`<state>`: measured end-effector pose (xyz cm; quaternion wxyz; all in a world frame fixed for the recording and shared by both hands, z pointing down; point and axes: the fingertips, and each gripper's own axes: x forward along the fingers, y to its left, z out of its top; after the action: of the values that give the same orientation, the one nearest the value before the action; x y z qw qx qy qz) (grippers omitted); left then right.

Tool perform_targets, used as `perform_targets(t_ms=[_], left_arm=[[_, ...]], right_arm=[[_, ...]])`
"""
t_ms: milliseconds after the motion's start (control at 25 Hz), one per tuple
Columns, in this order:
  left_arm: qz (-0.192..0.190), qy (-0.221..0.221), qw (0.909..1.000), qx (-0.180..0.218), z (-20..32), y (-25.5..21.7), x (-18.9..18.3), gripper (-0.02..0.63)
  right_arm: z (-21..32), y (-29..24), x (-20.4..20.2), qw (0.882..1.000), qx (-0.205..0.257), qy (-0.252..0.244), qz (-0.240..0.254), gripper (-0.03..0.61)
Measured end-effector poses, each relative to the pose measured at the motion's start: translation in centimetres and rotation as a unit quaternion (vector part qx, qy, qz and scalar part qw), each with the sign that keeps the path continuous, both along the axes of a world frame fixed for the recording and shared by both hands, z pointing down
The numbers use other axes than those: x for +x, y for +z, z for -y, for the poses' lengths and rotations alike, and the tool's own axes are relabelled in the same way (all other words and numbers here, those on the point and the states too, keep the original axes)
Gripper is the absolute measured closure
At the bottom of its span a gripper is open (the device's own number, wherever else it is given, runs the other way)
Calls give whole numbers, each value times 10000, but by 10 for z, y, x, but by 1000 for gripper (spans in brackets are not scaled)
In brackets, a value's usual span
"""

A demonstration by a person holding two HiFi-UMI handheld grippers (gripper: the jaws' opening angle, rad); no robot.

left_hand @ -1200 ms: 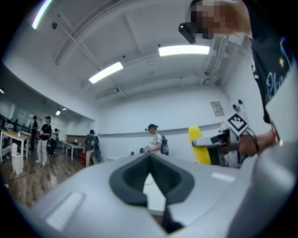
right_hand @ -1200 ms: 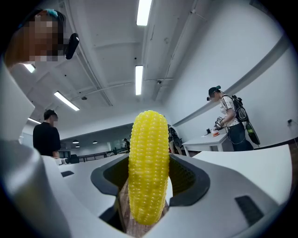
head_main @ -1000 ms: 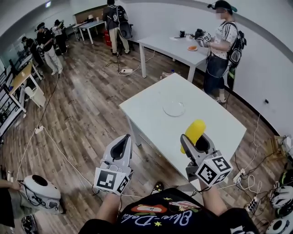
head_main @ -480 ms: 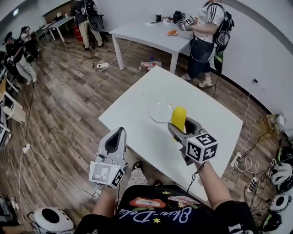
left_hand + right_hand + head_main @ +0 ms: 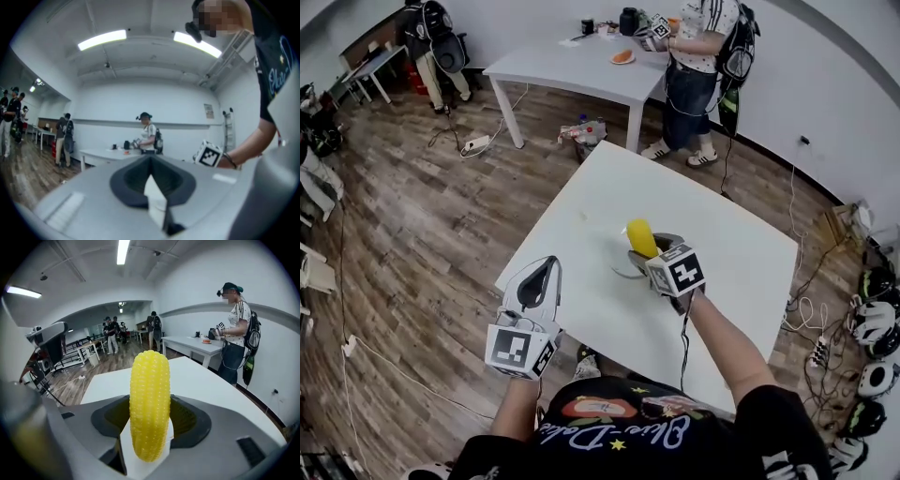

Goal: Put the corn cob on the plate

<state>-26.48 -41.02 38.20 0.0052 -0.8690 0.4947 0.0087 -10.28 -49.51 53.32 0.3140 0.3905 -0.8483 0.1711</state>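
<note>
The right tool [image 5: 649,251] is clamped on the yellow corn cob [image 5: 641,238]. The cob stands between the jaws with its long axis running along them, its rounded tip pointing away from the person and a little upward. In the right gripper view the cob's lower end sits deep in the tool's throat and most of its length sticks out beyond.

The clear glass plate [image 5: 620,270] lies on the white rectangular surface [image 5: 727,253]. In the head view the right tool hangs directly over it, so only the plate's near-left rim shows from under the tool. How high the cob is above the plate I cannot tell. The coming move, as I judge it, is downward rather than across: lower the cob, tip it flat so it lands lengthwise inside the rim, then let go. A round cob may roll on smooth glass, so a low release seems wise.

The left tool [image 5: 546,267] has its jaws together with nothing between them. It is held by the surface's corner on the person's side of the plate, apart from it, so the right hand is clearly the nearer.

Around the plate the surface is bare on every side, and the edge toward the left tool is the closest one. Another person stands at a second table well beyond the plate and is no hindrance
</note>
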Motion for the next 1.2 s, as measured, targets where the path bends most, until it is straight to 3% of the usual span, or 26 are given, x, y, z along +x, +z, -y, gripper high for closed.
perform_targets(t_ms=[240,560,800,960,1200], left_arm=[[-13,94,9998,-172,17,13,-24,624],[-218,-76,9991,-347,28,22,-43,623],[-330,-237,9986,-347,31,18,-54,624],[-300,-237,9986,-373,30,19,-54,623],[-266,-216,9986,-405,26,22,-50,624]], right_arm=[[22,44,-19,9951,-562,-374,-724,318],[41,80,-16,9796,-1310,-363,-1483,318],[46,93,-31,9792,-1434,-477,-1358,319],[49,94,-22,9782,-1426,-287,-1485,319],[45,96,-26,9829,-1363,-264,-1208,318]])
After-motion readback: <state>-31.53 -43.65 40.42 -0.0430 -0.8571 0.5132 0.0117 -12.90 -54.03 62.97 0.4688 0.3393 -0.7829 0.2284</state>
